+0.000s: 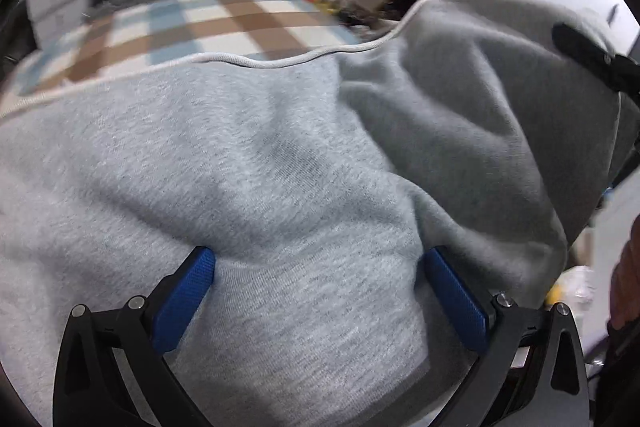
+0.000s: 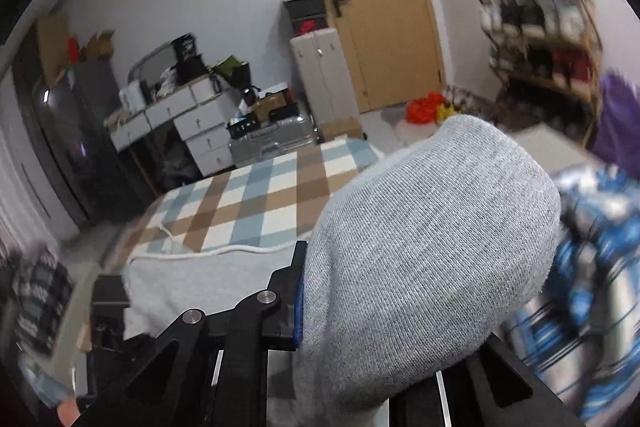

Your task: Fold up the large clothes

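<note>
I am in a lived-in bedroom of a home. A bed with a checked cover (image 2: 256, 203) in blue, brown and white fills the middle of my right view. Behind it, at centre left, stands a white chest of drawers (image 2: 200, 123) piled with clutter, and a silver suitcase (image 2: 272, 143) sits beside it. A tan wooden door (image 2: 376, 7) with a dark handle is at upper centre. At upper right a rack crowded with shoes (image 2: 536, 23) leans by the wall. A grey cabinet (image 2: 320, 67) with stacked boxes stands left of the door.
</note>
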`<state>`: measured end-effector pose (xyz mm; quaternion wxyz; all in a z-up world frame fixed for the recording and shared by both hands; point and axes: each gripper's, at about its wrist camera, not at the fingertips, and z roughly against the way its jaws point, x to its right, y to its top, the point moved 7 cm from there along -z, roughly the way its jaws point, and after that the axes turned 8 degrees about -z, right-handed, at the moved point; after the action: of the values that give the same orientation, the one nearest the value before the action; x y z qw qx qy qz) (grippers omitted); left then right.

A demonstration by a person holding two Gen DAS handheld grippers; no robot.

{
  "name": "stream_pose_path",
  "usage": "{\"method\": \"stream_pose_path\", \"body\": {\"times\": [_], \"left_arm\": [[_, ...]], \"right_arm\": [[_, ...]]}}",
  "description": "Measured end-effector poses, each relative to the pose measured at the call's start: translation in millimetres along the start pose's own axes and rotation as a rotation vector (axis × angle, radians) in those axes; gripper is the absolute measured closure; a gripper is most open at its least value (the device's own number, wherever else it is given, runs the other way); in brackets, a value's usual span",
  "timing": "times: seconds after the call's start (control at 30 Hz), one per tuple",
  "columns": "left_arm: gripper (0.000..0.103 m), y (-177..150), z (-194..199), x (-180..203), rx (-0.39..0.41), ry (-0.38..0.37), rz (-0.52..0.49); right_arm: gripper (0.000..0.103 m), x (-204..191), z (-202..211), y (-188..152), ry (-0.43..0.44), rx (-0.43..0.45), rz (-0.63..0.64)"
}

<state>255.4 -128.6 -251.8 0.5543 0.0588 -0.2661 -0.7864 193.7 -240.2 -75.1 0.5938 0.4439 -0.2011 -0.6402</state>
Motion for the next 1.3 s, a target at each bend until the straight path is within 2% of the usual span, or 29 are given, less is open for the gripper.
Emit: {"method": "stream_pose_path", "body": {"times": [0.1, 0.17, 0.23, 0.3, 0.37, 0.43, 0.57, 0.63, 0.73, 0.8, 0.9, 0.93, 0.97, 1.0, 1.07, 1.13, 1.2, 1.23, 1.3], "left_arm": [[0.002, 1.1, 10.9, 1.9, -0.035, -0.203, 0.063], [0.002, -4.4, 26.0, -10.9, -0.082, -0.35, 0.144], [0.002, -18.5, 56.8, -38.0, -0.095, -0.517, 0.308], [0.002, -34.4, 95.4, -65.6, -0.059, -0.593, 0.382], [0.002, -50.5, 132.1, -92.9, -0.004, -0.57, 0.4], [0.002, -70.2, 171.0, -126.3, 0.064, -0.483, 0.411], [0.002, -93.9, 214.1, -163.6, 0.161, -0.472, 0.451], [0.002, -99.8, 216.2, -174.2, 0.169, -0.458, 0.489], [0.002, -98.4, 208.7, -165.5, 0.137, -0.46, 0.49], [0.002, -82.2, 209.3, -155.8, 0.161, -0.502, 0.468], [0.002, -60.5, 220.3, -140.2, 0.224, -0.564, 0.43], [0.002, -48.8, 221.1, -134.8, 0.233, -0.592, 0.423], [0.002, -40.7, 218.2, -133.1, 0.23, -0.616, 0.422], [0.002, -34.9, 212.6, -133.9, 0.213, -0.639, 0.419], [0.002, -17.0, 190.4, -133.1, 0.16, -0.645, 0.435], [0.002, -6.6, 160.6, -134.2, 0.058, -0.605, 0.466], [0.002, -5.1, 137.3, -131.4, -0.024, -0.572, 0.484], [0.002, -3.8, 126.3, -128.2, -0.057, -0.557, 0.489], [0.002, 1.2, 108.8, -118.4, -0.106, -0.553, 0.496]], "right_arm": [[0.087, -35.7, 11.5, 9.1, -0.022, 0.005, 0.133], [0.087, -76.6, 16.2, 8.9, -0.041, 0.009, 0.276], [0.087, -120.9, 17.0, -3.0, -0.024, -0.005, 0.409], [0.086, -158.6, 12.4, -23.6, 0.007, -0.038, 0.509], [0.086, -188.7, 0.0, -53.8, 0.043, -0.12, 0.588], [0.085, -213.0, -13.9, -87.1, 0.079, -0.188, 0.648], [0.08, -228.0, -50.3, -146.8, 0.133, -0.38, 0.607], [0.077, -232.0, -60.0, -167.7, 0.109, -0.368, 0.642], [0.068, -240.8, -62.9, -184.1, 0.107, -0.343, 0.669], [0.045, -246.8, -60.1, -195.0, 0.127, -0.332, 0.71], [0.033, -252.2, -54.7, -211.2, 0.163, -0.315, 0.761], [0.029, -250.0, -54.4, -211.7, 0.194, -0.318, 0.743], [0.02, -248.8, -49.3, -210.6, 0.241, -0.325, 0.709], [0.013, -247.6, -44.4, -207.7, 0.311, -0.337, 0.657], [0.006, -243.5, -28.1, -196.4, 0.476, -0.347, 0.542], [0.005, -233.0, -9.0, -176.5, 0.664, -0.364, 0.39], [0.005, -220.3, 3.5, -156.4, 0.811, -0.383, 0.258], [0.005, -207.2, 10.4, -140.1, 0.906, -0.398, 0.154], [0.005, -186.7, 16.6, -118.0, 1.022, -0.421, 0.017]]}}
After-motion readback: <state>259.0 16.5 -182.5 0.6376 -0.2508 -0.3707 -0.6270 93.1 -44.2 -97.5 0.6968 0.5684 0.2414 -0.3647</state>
